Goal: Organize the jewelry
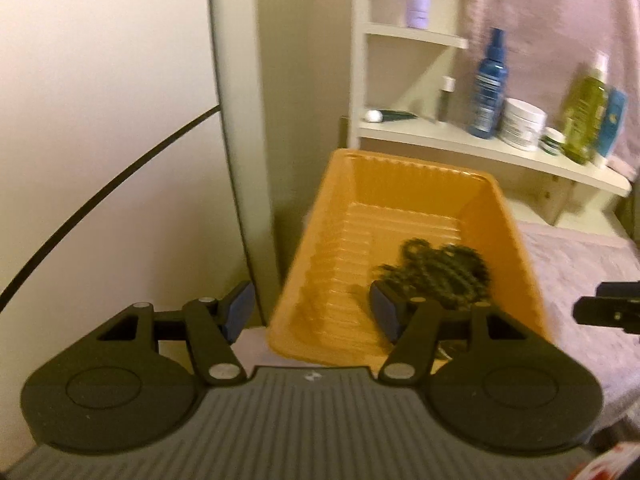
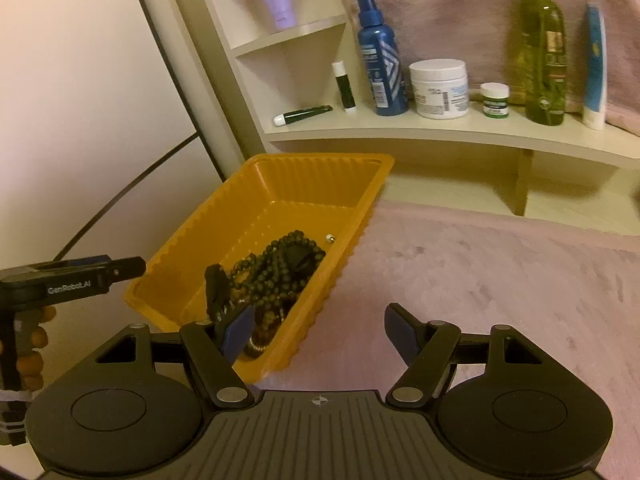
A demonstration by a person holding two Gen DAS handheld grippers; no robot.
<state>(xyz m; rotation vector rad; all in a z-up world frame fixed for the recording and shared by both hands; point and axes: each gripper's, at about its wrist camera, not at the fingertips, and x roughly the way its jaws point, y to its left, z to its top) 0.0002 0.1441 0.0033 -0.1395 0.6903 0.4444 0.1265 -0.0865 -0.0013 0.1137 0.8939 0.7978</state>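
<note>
Two tools sit in my views, and both stand wide with nothing between their pads. My left tool (image 1: 312,308) hangs over the near end of the orange tray (image 1: 404,184), one blue pad outside the tray's left wall and the other above its floor, close to the jewelry but not pressing on it. My right tool (image 2: 320,328) hovers above the pink blanket (image 2: 500,272), its left pad over the tray's near corner. Inside the tray lies a tangle of dark bead necklaces (image 2: 276,268), with a small black piece on top of them and a tiny pale bead (image 2: 330,237) apart near the far wall. Behind the tray, a cream shelf (image 2: 440,136) carries a blue spray bottle (image 2: 380,60), a white jar (image 2: 440,88) and a green bottle (image 2: 542,60).
</note>
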